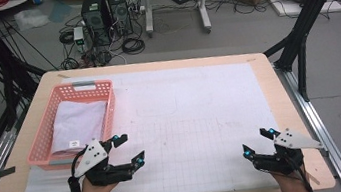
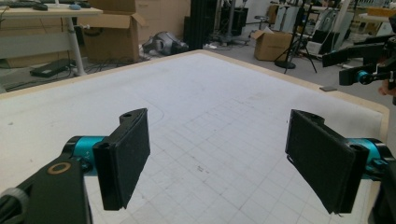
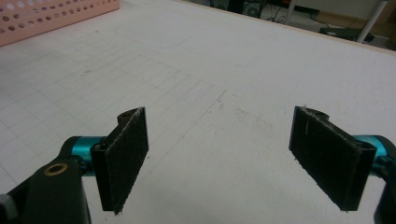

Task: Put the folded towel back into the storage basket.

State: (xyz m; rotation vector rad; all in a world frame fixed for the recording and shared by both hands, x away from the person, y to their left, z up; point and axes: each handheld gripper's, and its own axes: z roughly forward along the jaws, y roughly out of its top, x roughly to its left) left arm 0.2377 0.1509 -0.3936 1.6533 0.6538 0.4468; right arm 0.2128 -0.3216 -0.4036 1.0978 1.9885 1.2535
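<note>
White gridded paper covers most of the bench [image 1: 253, 55], with cables, computer towers and cardboard boxes on the floor beyond it. A pink basket [image 1: 45, 136] sits at the left side of the bench, holding a folded pale cloth [image 1: 81, 121] that bears a small label. The left claw [image 1: 128, 147] hovers just beside the basket's near right corner, jaws wide and empty; the right claw [image 1: 257, 142] waits well apart near the right edge, jaws also wide and empty.

The cloth looks like the thing to fetch (though whether it is one piece or a stack is hard to tell from above). To do it well, the left claw should turn over the basket rim, come down on the cloth's near edge, and pinch several layers together so it lifts as one bundle without dragging the basket.
</note>
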